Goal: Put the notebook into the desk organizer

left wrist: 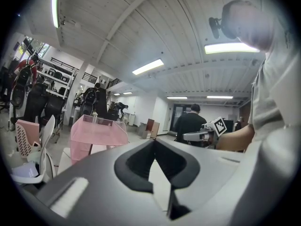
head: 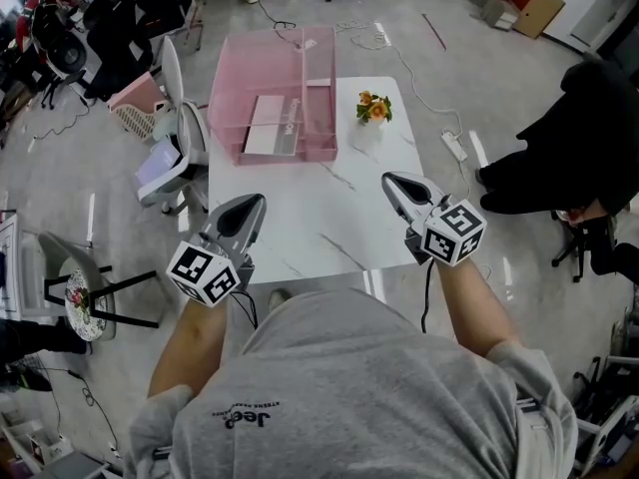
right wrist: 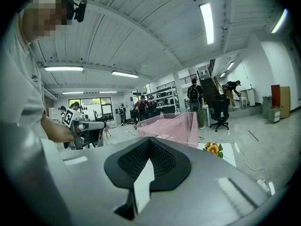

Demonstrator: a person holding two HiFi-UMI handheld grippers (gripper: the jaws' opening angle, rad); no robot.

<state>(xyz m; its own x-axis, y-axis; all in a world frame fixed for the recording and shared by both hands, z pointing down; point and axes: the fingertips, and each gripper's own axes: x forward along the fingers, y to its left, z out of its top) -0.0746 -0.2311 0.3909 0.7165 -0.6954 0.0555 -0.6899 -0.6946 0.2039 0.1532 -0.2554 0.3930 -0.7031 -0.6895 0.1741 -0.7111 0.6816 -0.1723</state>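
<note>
Jaws shut on both sides, tips meeting, nothing between either pair. The left gripper [head: 257, 201] hangs over the white table [head: 300, 218] at about 8 o'clock of the tabletop. The right gripper [head: 388, 179] is out at 3 o'clock, and the two are well apart.

Now the notebook [head: 268, 128]: pale and flat, it lies inside the pink desk organizer [head: 318, 68], which sits at the table's 12 o'clock end. In the head view it is at 12 o'clock from the left tips and roughly 10 o'clock from the right tips. It is well apart from both, with bare marble between.

A small bunch of orange flowers [head: 374, 108] stands just beside the organizer, at 12 o'clock from the right tips. In the left gripper view the organizer shows at 10 o'clock of the closed tips, and in the right gripper view at 1 o'clock.
</note>
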